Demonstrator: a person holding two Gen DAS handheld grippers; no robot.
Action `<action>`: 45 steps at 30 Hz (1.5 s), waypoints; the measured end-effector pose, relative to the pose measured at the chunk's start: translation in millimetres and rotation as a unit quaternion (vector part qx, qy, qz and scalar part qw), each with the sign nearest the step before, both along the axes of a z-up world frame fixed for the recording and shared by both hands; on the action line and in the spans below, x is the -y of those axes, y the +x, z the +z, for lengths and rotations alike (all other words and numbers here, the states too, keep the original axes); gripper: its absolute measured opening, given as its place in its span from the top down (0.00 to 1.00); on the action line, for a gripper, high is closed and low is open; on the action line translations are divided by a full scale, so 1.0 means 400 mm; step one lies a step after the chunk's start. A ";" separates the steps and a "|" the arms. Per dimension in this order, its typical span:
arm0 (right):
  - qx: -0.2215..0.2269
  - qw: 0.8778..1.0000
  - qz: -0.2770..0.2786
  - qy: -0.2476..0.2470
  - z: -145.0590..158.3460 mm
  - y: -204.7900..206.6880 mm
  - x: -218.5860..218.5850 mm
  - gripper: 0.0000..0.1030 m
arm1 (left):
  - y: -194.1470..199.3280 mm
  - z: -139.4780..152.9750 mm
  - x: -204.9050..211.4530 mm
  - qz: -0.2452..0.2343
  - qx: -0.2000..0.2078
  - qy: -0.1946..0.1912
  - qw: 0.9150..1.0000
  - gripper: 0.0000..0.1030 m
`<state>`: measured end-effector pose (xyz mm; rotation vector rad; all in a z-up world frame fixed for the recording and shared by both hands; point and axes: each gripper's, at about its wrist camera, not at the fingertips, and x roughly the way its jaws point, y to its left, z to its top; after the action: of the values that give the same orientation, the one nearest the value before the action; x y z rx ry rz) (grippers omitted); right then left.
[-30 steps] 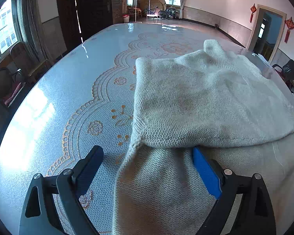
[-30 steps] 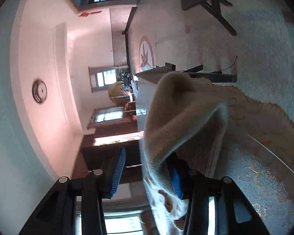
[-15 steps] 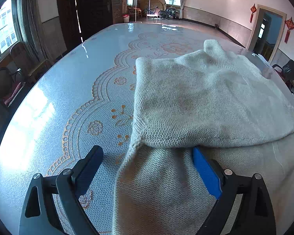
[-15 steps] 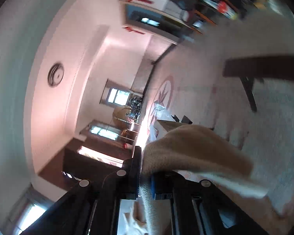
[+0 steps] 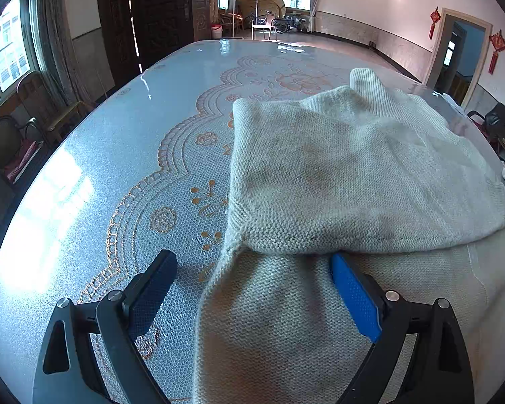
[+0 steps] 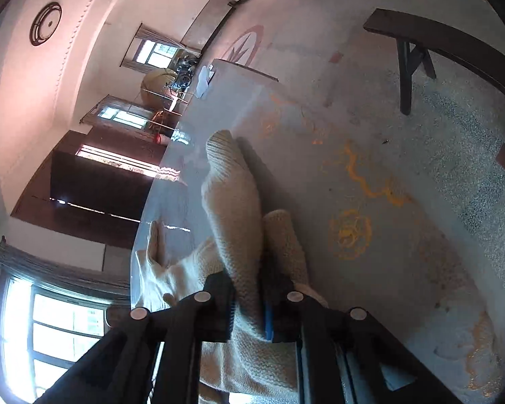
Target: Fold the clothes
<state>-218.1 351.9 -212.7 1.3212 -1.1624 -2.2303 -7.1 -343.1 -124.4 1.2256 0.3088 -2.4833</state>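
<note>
A cream knit sweater (image 5: 353, 175) lies partly folded on the table (image 5: 124, 155), its collar pointing to the far side. My left gripper (image 5: 252, 269) is open and rests low over the sweater's near part, one finger on the bare tablecloth, the other on the knit. My right gripper (image 6: 249, 306) is shut on a fold of the sweater (image 6: 232, 202), seemingly a sleeve, and holds it beside the table's edge. The view is rolled sideways.
The table carries a pale blue cloth with an orange lace pattern (image 5: 185, 168). Chairs (image 5: 13, 148) stand by the window at the left. A dark wooden bench (image 6: 447, 47) stands on the floor beyond the table's edge.
My right gripper has shut on the knit fold and swung with it, so its view has turned. My left gripper and the sweater's body have not moved.
</note>
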 end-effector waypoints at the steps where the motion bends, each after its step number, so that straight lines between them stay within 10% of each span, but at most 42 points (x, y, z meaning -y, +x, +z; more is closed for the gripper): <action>1: 0.005 1.000 0.011 0.019 0.014 -0.021 0.003 0.75 | 0.001 0.000 0.000 0.000 0.000 0.000 1.000 0.09; 8: 0.005 0.975 0.097 0.201 0.149 -0.164 0.064 0.71 | 0.000 0.001 -0.001 0.000 0.000 0.001 1.000 0.09; 15: -0.007 0.874 0.251 0.415 0.134 -0.230 0.249 0.71 | 0.001 0.001 0.001 0.000 0.000 0.001 1.000 0.09; 22: 0.001 0.827 0.286 0.483 0.081 -0.247 0.327 0.72 | 0.002 0.001 0.001 0.000 0.000 0.000 1.000 0.08; 29: 0.033 0.949 0.132 0.283 0.093 -0.260 0.143 0.94 | 0.005 0.001 0.002 0.000 0.000 0.001 1.000 0.08; 33: 0.046 0.993 0.012 0.111 0.098 -0.238 -0.012 0.94 | 0.005 0.001 0.002 0.000 0.000 0.001 1.000 0.08; 38: 0.034 0.990 -0.111 -0.074 0.126 -0.192 -0.188 0.94 | 0.007 0.000 0.001 0.000 0.000 0.001 1.000 0.08; 45: 0.031 0.978 -0.178 -0.108 0.189 -0.089 -0.312 0.94 | 0.010 -0.002 0.002 0.000 0.000 0.002 1.000 0.07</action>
<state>-253.8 476.9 -136.9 1.1780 -1.7287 -2.2214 -3.3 -343.9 -125.2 1.2265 0.3144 -2.4847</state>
